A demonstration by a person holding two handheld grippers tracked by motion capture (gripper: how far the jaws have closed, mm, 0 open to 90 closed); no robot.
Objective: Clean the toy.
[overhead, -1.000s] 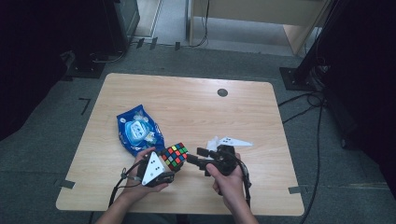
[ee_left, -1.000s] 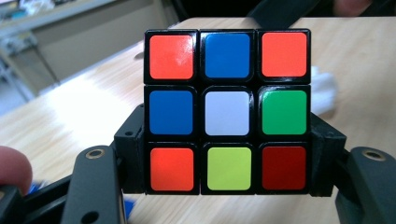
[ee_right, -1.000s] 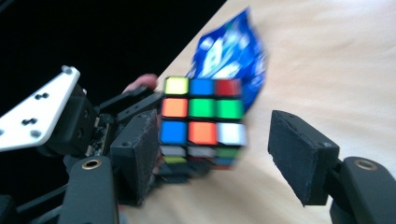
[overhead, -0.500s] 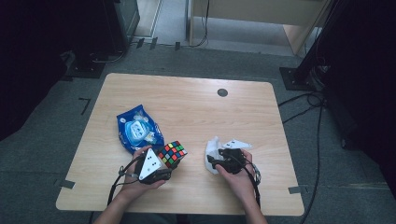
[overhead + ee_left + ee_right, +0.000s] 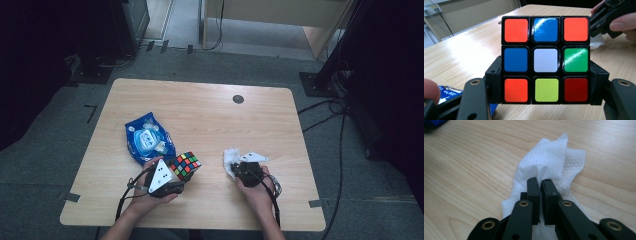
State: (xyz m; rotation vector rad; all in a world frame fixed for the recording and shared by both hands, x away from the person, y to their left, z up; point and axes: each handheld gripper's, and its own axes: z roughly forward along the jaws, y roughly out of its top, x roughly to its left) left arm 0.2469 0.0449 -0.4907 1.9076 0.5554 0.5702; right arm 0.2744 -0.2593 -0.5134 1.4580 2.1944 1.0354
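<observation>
A scrambled colour cube is held near the table's front, left of centre, with my left gripper shut on its two sides. To its right, a crumpled white wipe lies on the wood. My right gripper is shut on a fold of that wipe, its jaws pinching the tissue between them. In the left gripper view the right gripper and the hand holding it show at the upper right, behind the cube.
A blue wipes packet lies just behind my left hand. The wooden table has a small dark round cap at the back right. Dark equipment and cables stand on the floor around it.
My right gripper has pulled away from the cube to the right, carrying the white wipe down onto the table. The left gripper and cube have stayed nearly still.
</observation>
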